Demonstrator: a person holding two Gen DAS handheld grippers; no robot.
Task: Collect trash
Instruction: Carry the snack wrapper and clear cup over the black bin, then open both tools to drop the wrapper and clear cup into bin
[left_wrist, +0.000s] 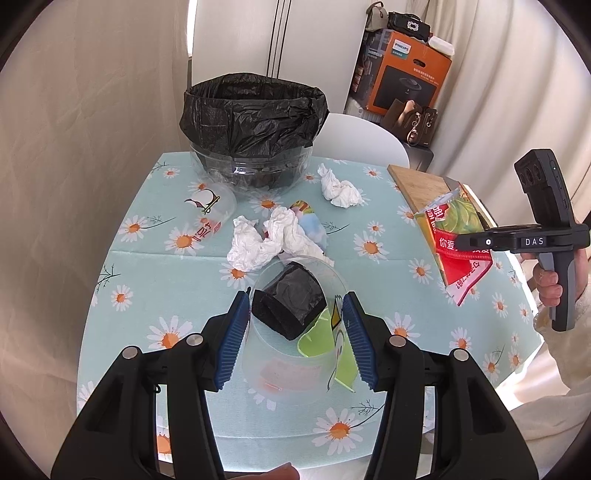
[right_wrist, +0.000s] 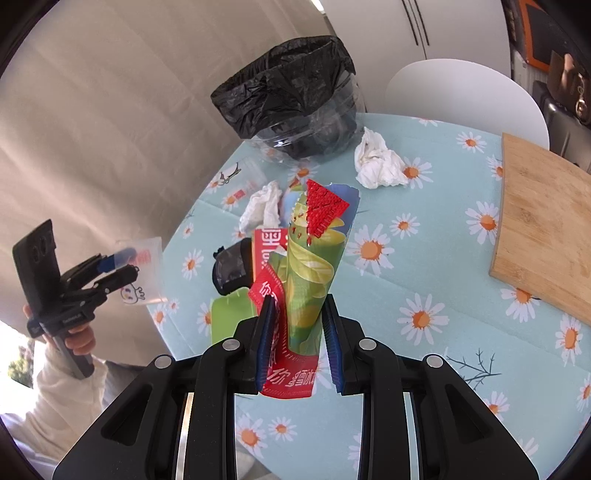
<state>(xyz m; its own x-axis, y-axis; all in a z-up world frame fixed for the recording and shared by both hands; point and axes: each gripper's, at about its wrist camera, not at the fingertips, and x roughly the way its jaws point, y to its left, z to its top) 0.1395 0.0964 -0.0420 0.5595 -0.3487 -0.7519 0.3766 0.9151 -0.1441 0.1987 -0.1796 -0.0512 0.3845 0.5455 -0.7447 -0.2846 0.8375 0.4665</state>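
My left gripper is shut on a clear plastic cup with a cartoon print, holding it above the table; the right wrist view shows that gripper and cup off the table's left edge. My right gripper is shut on a red and green snack bag, lifted off the cloth; it shows at the right with the bag. A clear bin lined with a black bag stands at the table's far side.
On the daisy tablecloth lie crumpled tissues, a second clear cup, a black crumpled wrapper and a green scrap. A wooden board lies at the right. A white chair stands behind.
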